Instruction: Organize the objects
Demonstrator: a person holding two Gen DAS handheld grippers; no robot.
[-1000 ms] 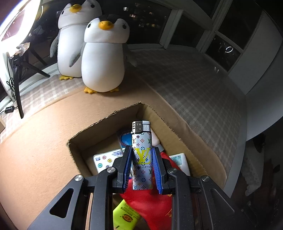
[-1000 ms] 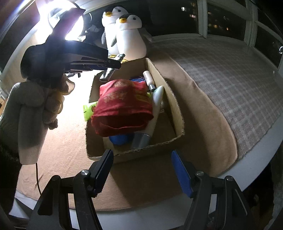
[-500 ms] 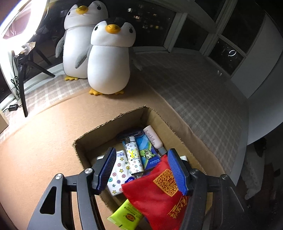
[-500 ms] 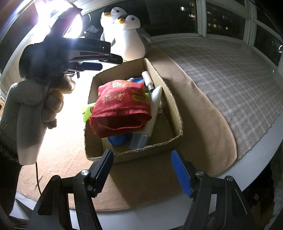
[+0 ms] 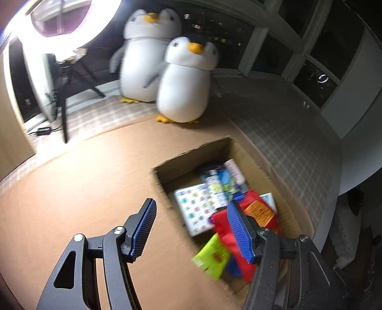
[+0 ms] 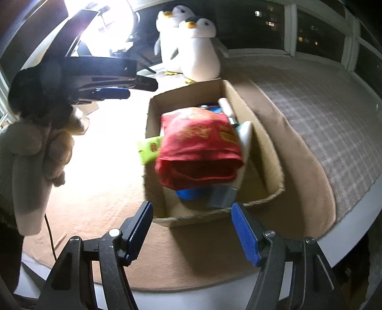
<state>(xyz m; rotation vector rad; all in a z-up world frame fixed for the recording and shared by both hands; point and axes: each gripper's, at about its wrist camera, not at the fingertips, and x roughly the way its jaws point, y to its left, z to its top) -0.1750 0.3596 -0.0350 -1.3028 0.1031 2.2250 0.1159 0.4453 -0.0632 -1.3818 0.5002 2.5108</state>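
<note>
Both your grippers, left gripper (image 5: 191,229) and right gripper (image 6: 192,232), gape empty; red pouch (image 6: 200,145) atop cardboard box (image 6: 262,152): soft, light, pinch its folded edge

Past my work, two plush penguins (image 5: 183,78) stand side by side at the far edge of the tan mat (image 5: 71,190), the nearer one with its orange feet on that edge, the other just behind it on the checked cloth (image 5: 274,114). A bright ring light (image 5: 59,21) glares at the upper left on a black tripod (image 5: 63,95), with a cable and a small black plug (image 5: 43,130) lying near its foot. Behind the penguins I see dark window panes (image 6: 262,21) in pale frames, dotted with small distant lights.
</note>
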